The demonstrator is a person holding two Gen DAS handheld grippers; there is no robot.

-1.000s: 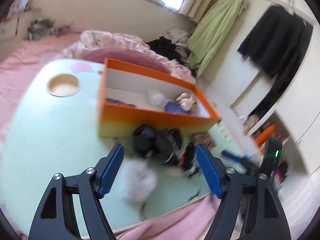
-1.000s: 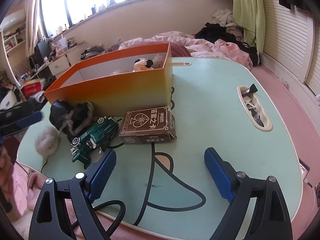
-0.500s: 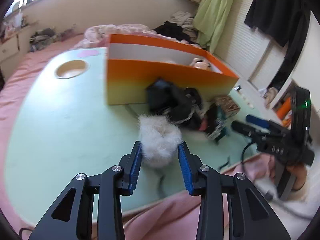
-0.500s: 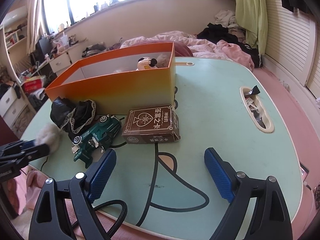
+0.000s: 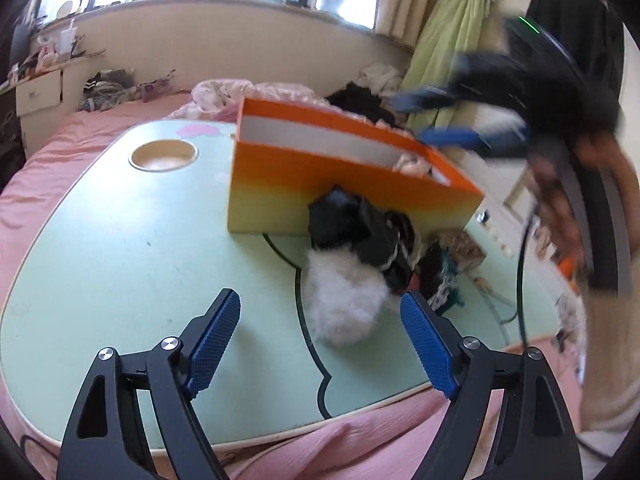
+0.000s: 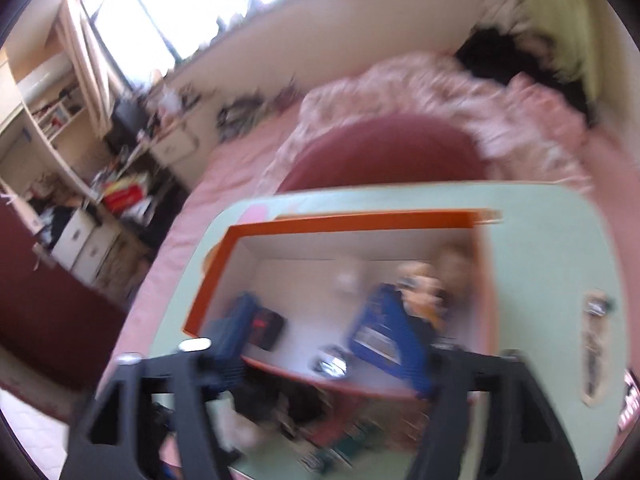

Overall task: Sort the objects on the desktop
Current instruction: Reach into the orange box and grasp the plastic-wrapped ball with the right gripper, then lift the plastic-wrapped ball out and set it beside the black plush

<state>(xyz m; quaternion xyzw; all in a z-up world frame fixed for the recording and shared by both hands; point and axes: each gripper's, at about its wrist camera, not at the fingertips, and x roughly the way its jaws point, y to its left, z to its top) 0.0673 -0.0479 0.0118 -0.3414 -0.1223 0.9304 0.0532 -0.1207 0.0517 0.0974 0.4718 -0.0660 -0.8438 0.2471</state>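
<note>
My left gripper [image 5: 320,344], which pinched the white fluffy ball [image 5: 344,304] a moment ago, is opening with the ball loose on the surface [image 5: 120,248] at frame centre, ungrasped, while my blurred right gripper [image 6: 320,344] closes empty above the orange box [image 6: 352,220].

Soft fluff, crinkled glossy film, matt card, smooth tabletop.

Fluffy white fur on the pompom [image 5: 343,300]; shiny crinkled black plastic on the bag [image 5: 344,220]; matt card, orange fading to yellow outside and plain white inside, on the box [image 5: 280,196]; smooth, faintly scuffed pale green laminate on the table [image 5: 120,248]; soft pink cloth on the bedsheet [image 5: 360,440]; rough, knurled blue rubber on the pads [image 5: 212,344], matt black plastic and bright metal screws behind.
</note>
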